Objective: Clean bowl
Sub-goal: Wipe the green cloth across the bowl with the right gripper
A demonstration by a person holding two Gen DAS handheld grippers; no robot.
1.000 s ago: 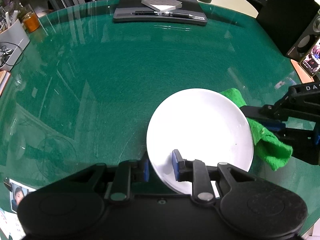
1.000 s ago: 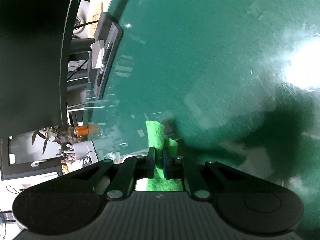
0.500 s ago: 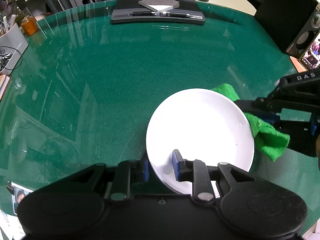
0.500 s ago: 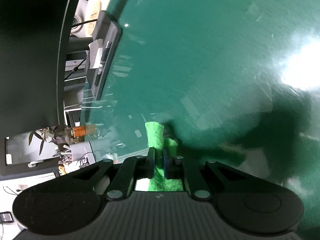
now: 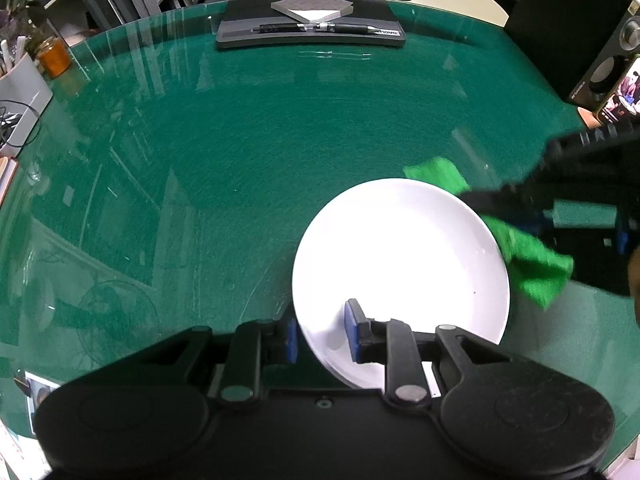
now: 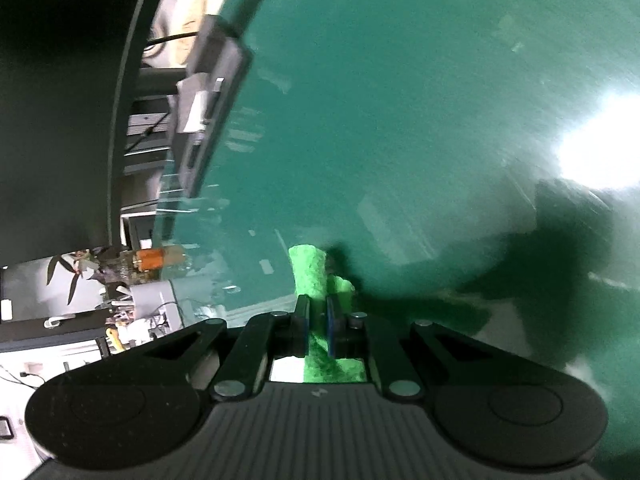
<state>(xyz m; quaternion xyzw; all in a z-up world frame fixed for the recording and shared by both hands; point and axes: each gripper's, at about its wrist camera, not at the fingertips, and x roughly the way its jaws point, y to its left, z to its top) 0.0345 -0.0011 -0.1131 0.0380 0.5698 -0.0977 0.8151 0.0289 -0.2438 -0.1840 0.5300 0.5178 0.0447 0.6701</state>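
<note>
1. The left hand-held gripper is clamping the near rim of the white bowl, which is sitting on the green worktop.
2. The right hand-held gripper is pinching a green cloth at the bowl's far-right edge.

Matte black left gripper with two round housings, silver pivot screws and blue pads on the fingertips. Same black linkage on the right gripper, plus a ribbed grey plate and blurred white lettering.
</note>
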